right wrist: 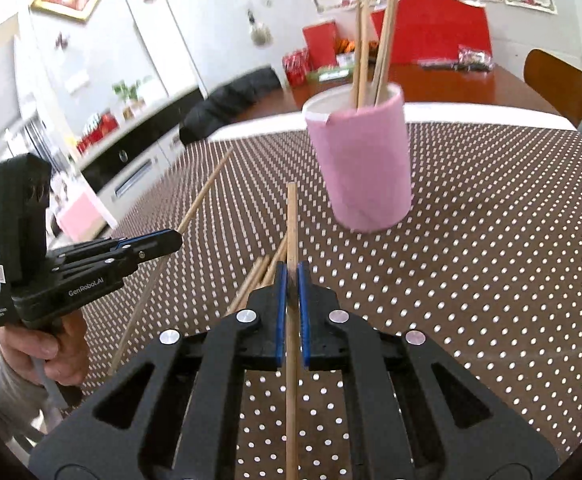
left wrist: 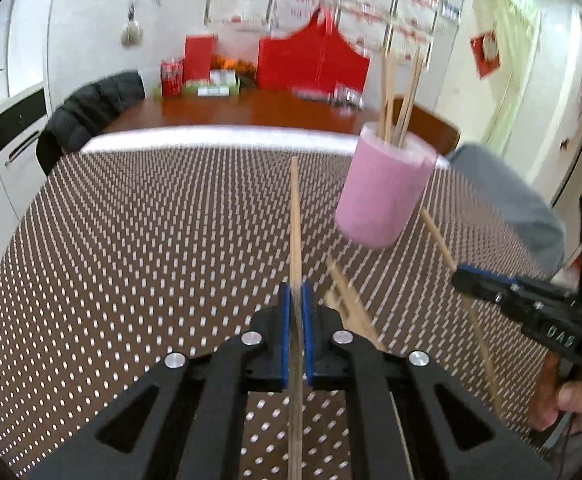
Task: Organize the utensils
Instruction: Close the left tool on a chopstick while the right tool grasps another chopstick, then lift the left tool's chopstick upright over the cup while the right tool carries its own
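Observation:
A pink cup (left wrist: 383,192) (right wrist: 361,164) stands on the dotted brown tablecloth with several wooden chopsticks (left wrist: 401,96) (right wrist: 371,52) upright in it. My left gripper (left wrist: 295,292) is shut on a wooden chopstick (left wrist: 295,216) that points forward, left of the cup. My right gripper (right wrist: 292,270) is shut on another wooden chopstick (right wrist: 292,220), short of the cup. Each gripper shows in the other view, the right one (left wrist: 461,276) and the left one (right wrist: 177,240), each holding its chopstick. Loose chopsticks (left wrist: 347,296) (right wrist: 261,276) lie on the cloth between the grippers.
The tablecloth (left wrist: 151,240) (right wrist: 491,260) covers the table. Beyond it stand a wooden table (left wrist: 251,112) with red bags and boxes, a chair with a black jacket (left wrist: 87,116), and a grey chair (left wrist: 511,204) at the right.

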A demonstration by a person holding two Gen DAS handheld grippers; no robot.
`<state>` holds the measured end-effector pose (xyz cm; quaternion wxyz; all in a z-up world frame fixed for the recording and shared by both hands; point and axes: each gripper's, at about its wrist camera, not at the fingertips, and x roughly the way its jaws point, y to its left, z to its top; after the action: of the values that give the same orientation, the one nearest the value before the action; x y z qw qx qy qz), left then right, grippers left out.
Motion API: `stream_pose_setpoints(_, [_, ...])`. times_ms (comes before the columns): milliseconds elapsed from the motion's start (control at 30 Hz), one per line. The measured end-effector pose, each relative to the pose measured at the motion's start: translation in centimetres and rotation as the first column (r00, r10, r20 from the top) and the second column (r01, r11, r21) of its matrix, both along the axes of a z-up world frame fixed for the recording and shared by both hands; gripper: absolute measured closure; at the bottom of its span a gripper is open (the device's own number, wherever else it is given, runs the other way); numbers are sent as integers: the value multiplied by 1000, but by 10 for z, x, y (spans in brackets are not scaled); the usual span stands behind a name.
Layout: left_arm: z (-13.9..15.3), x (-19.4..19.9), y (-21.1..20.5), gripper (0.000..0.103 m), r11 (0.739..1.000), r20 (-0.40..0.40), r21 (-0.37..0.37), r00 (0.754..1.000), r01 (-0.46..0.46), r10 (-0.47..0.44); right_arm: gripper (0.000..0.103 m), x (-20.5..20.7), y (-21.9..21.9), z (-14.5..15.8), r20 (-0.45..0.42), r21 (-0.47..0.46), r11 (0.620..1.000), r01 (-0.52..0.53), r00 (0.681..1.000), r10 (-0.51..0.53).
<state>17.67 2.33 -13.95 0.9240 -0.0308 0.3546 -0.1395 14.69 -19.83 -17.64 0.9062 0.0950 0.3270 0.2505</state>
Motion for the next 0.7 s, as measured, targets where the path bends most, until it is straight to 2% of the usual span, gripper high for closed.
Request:
stream_pose_setpoints(233, [41, -14, -12, 97, 999, 160, -45, 987, 23, -15, 97, -5, -24, 17, 75, 100, 995, 19, 997, -27])
stream_pose_setpoints(467, [74, -2, -24, 97, 995, 253, -82, 967, 49, -26, 97, -20, -42, 48, 184, 155, 986, 53, 980, -82])
stream_pose_setpoints(700, [111, 9, -34, 97, 987, 355, -129, 934, 99, -47, 97, -2, -56, 94, 243, 170, 982, 81, 962, -121])
